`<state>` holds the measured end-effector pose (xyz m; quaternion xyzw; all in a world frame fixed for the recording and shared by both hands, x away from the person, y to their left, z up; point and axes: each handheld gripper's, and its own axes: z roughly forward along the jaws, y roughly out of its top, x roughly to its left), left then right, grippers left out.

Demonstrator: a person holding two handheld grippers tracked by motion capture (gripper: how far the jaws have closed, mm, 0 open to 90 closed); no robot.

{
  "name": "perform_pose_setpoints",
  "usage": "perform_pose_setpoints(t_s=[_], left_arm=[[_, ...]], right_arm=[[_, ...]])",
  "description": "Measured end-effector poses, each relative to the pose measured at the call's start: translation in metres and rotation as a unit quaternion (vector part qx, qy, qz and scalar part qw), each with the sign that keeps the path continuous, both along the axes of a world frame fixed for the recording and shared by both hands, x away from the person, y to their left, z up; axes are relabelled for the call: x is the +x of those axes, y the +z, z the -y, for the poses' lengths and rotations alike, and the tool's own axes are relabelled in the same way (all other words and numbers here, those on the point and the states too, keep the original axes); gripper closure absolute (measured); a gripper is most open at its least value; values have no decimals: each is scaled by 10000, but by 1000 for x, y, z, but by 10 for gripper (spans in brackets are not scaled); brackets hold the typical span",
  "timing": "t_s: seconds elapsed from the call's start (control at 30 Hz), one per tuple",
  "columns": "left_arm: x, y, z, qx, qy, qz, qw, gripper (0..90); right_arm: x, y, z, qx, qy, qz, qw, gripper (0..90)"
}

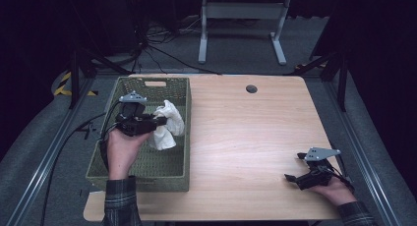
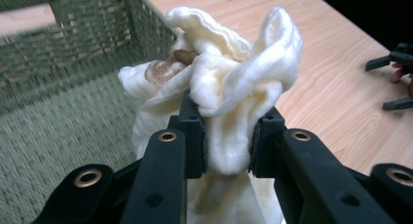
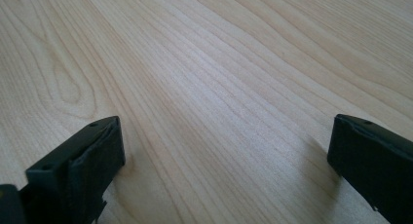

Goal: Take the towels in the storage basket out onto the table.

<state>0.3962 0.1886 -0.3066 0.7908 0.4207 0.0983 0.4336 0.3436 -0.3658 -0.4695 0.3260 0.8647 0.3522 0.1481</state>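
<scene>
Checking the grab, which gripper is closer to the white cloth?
Left. The left gripper is clamped on the white cloth over the basket; the right gripper rests open on the table's far side.

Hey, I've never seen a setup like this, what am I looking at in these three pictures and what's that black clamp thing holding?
A person sits at a wooden table with a hand-held two-jaw clamp tool in each hand. The high view looks down from above; the other two pictures come from cameras riding on each tool. The left gripper is clamped on a bunched cream cloth with a brown stain, held over a green woven basket at the table's left. The right gripper rests open, low over bare wood at the right, holding nothing.
</scene>
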Motion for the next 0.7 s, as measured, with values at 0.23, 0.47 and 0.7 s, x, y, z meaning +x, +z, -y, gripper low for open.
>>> perform_pose_setpoints(t_s=[0.23, 0.47, 0.7], left_arm=[[-5, 26, 0, -81, -42, 248, 9997, 730], [-11, 54, 7, -336, -284, 555, 9975, 730], [-14, 63, 29, -444, -588, 655, 9951, 729]], right_arm=[[0, 0, 0, 0, -4, 3, 10000, 3], [0, 0, 0, 1, -7, 0, 10000, 2], [0, 0, 0, 0, -6, -1, 10000, 2]])
